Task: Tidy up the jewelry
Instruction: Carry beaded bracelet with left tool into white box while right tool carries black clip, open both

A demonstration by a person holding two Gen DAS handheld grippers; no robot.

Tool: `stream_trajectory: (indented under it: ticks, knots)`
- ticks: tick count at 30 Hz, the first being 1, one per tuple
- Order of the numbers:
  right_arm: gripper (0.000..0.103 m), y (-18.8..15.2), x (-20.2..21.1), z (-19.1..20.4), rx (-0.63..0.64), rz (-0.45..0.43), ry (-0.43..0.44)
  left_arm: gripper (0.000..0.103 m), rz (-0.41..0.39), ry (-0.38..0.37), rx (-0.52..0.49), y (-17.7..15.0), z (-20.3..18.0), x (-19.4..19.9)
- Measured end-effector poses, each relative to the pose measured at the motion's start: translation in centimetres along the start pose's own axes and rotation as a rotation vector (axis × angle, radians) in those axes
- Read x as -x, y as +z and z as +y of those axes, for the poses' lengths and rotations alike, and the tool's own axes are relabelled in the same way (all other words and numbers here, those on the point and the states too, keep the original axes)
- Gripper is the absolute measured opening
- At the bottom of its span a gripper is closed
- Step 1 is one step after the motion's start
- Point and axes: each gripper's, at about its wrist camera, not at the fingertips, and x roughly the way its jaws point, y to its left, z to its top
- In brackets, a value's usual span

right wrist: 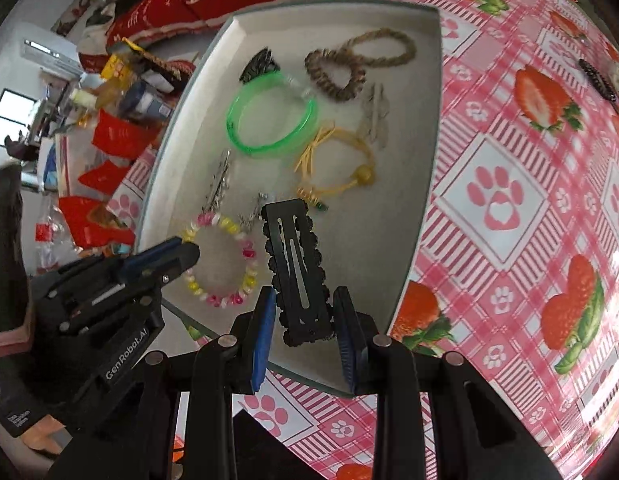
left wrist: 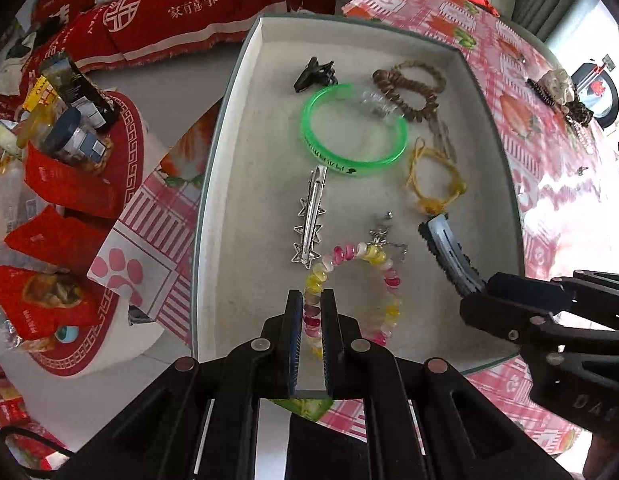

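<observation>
A pink strawberry-print surface (right wrist: 509,184) carries a shallow grey tray (left wrist: 229,128). Inside it, left to right: the left gripper (left wrist: 311,312) with jaws pinching a pink-and-yellow beaded bracelet (left wrist: 373,256); a green bangle (left wrist: 351,162); the right gripper (right wrist: 305,320) with jaws clasping a black scalloped hair clip (right wrist: 295,264), long axis running near to far.

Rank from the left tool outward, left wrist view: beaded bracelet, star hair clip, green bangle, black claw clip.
1. Beaded bracelet, between the left tool fingers.
2. Star hair clip, just ahead.
3. Green bangle, mid-tray.
4. Black claw clip, far end.
</observation>
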Motion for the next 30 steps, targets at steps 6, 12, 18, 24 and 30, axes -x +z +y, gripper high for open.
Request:
stream_trajectory:
  ticks: [6, 12, 18, 24, 30]
  knots:
    - [0.032, 0.4, -2.1, -0.4, -0.016, 0.032, -0.030, 0.016, 0.010, 0.019, -0.009, 0.1, 0.0, -0.7]
    - [0.033, 0.5, -2.8, -0.3, -0.019, 0.048, -0.030, 0.016, 0.028, 0.025, -0.022, 0.0, -0.2, -1.1]
    - [0.038, 0.8, -3.0, -0.2, -0.037, 0.057, -0.009, 0.016, 0.039, 0.035, -0.030, -0.1, -0.3, -1.3]
    - [0.039, 0.7, -2.7, -0.6, -0.036, 0.057, 0.000, 0.016, 0.048, 0.038, -0.026, -0.1, -0.3, -1.4]
    - [0.044, 0.6, -2.0, -0.7, -0.041, 0.048, 0.009, 0.016, 0.043, 0.046, -0.029, 0.0, -0.4, -1.2]
